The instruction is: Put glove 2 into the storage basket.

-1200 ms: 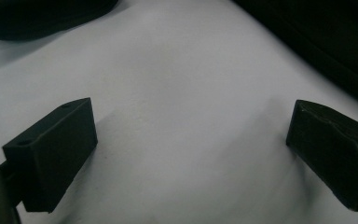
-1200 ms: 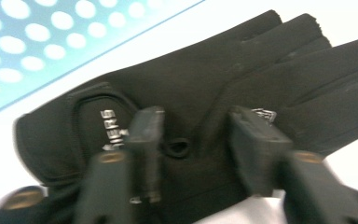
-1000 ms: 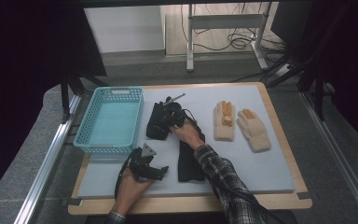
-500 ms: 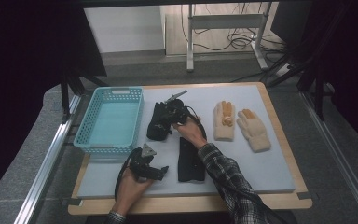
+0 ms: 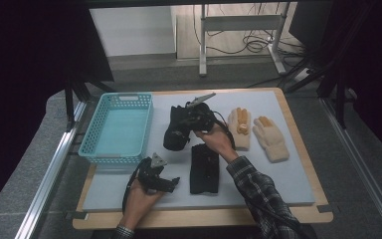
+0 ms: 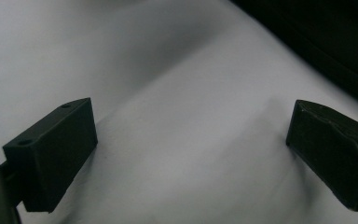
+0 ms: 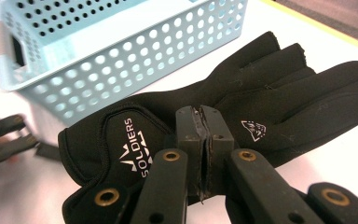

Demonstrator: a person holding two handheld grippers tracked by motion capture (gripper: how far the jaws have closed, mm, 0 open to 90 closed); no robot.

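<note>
My right gripper [image 5: 186, 121] is shut on a black glove [image 5: 175, 133] and holds it just above the mat, beside the blue basket [image 5: 114, 158]. In the right gripper view the two jaws [image 7: 204, 116] meet on a pinch of fabric at the back of this glove [image 7: 284, 102], which bears a white logo. A second black glove [image 5: 204, 169] lies flat on the mat nearer the person. My left gripper [image 5: 168, 182] rests on the mat at the front left. Its jaws [image 6: 191, 140] stand wide apart with bare mat between them.
Two beige gloves [image 5: 239, 128] [image 5: 271, 139] lie side by side at the right of the grey mat [image 5: 283, 181]. The perforated basket [image 7: 121, 60] has nothing in it. A wooden board rims the mat, and a table frame and cables stand beyond it.
My right gripper has risen with the black glove, whose cuff end now hangs off the mat. The left gripper has stayed where it was.
</note>
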